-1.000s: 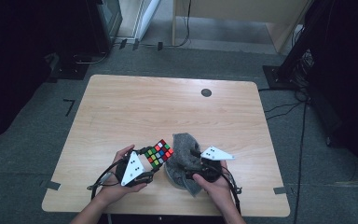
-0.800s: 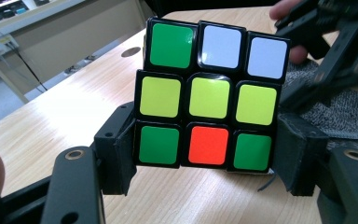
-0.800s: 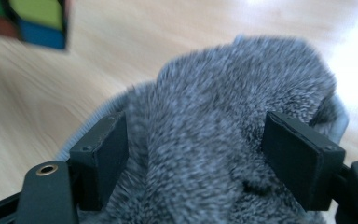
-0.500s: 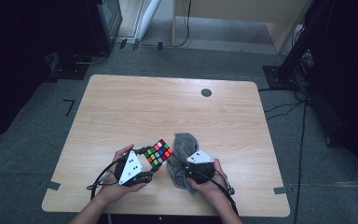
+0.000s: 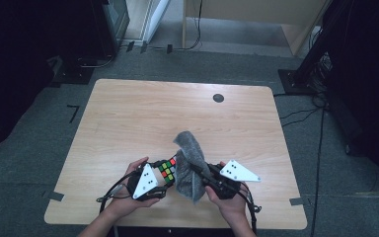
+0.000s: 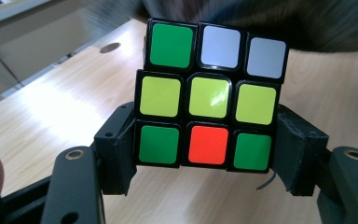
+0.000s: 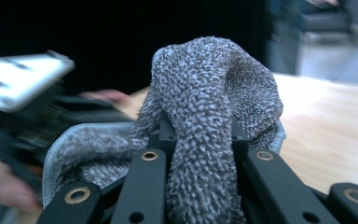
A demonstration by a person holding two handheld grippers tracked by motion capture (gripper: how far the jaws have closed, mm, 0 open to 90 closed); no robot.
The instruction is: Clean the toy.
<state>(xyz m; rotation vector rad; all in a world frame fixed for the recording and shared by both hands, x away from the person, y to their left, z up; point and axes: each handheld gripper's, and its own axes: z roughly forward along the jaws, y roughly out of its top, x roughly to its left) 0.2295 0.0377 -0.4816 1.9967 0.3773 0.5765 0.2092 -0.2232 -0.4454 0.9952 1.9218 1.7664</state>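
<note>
Left gripper point(image 5: 164, 174) low and left of centre in the high view, clamped on a scrambled puzzle cube point(image 6: 209, 100), jaws pressed to the bottom layer on either side, as seen up close in the left gripper view. Green, white and yellow stickers facing the camera, one red in the bottom row. Right gripper point(image 5: 197, 170) just right of it, jaws just drawn together, now pinched on a fold of grey microfibre cloth point(image 7: 205, 116); fabric bunched up between the black jaws in the right gripper view, the rest draped down and hanging over the wooden table point(image 5: 128, 118) near the lower edge of the frame. Cloth just beside the cube, seemingly brushing its right face, apparently for a wipe. Risks from here, judged only: grip on the cube confined to one layer, so a firm push from the cloth likely to twist that layer or lever the cube out. Cloth held by a thick, soft fold, so liable to slip free under a drag. Loose hanging tail apt to snag on the left gripper's cable.
</note>
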